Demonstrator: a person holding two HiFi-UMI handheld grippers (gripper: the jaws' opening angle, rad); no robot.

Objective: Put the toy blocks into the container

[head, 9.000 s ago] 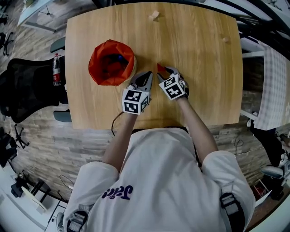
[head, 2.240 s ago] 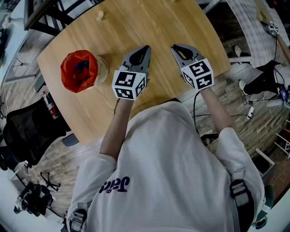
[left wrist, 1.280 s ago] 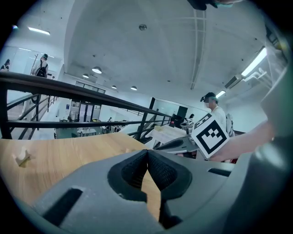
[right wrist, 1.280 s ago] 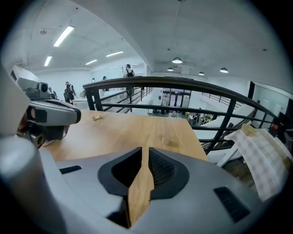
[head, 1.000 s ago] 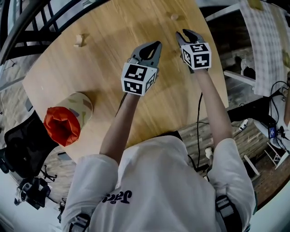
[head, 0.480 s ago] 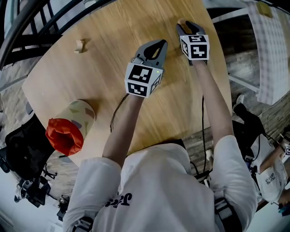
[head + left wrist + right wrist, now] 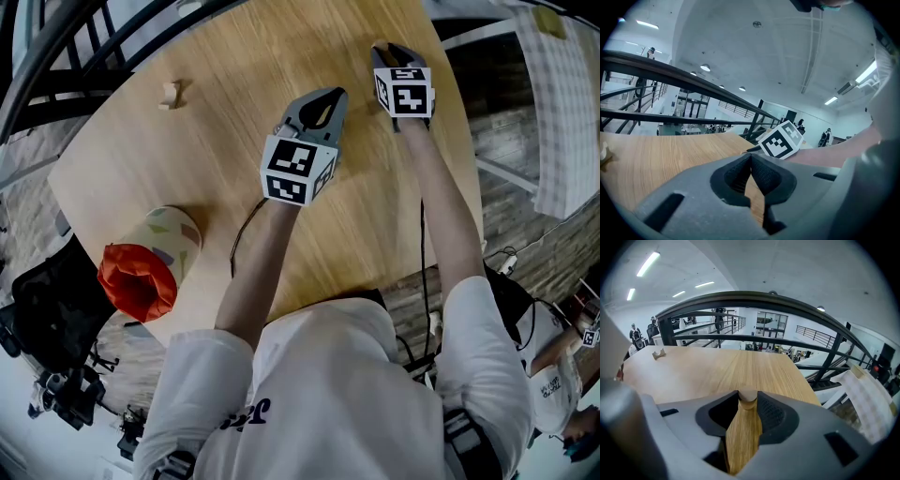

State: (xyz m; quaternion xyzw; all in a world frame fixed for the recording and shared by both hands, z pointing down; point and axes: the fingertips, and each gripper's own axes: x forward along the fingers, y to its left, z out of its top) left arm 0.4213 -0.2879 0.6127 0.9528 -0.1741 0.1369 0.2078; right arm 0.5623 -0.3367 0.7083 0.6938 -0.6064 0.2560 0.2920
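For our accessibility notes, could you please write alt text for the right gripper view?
The right gripper has just been closing its jaws on the small round wooden block between them, on a wooden table. Another pale block lies far left, before a railing.

Table (image 7: 216, 141): light wood, straight grain, smooth, low sheen.
Round block (image 7: 748, 399): pale bare wood, matt.
Small block (image 7: 169, 92), far left: same pale wood.
Container (image 7: 172, 230): cream wall, paper-like, with printed patches; liner (image 7: 136, 281) is orange-red cloth, crumpled.
Left gripper (image 7: 751, 157): grey matt plastic; pads (image 7: 765, 176) finely ribbed.
Shirt (image 7: 328, 394): white cloth.
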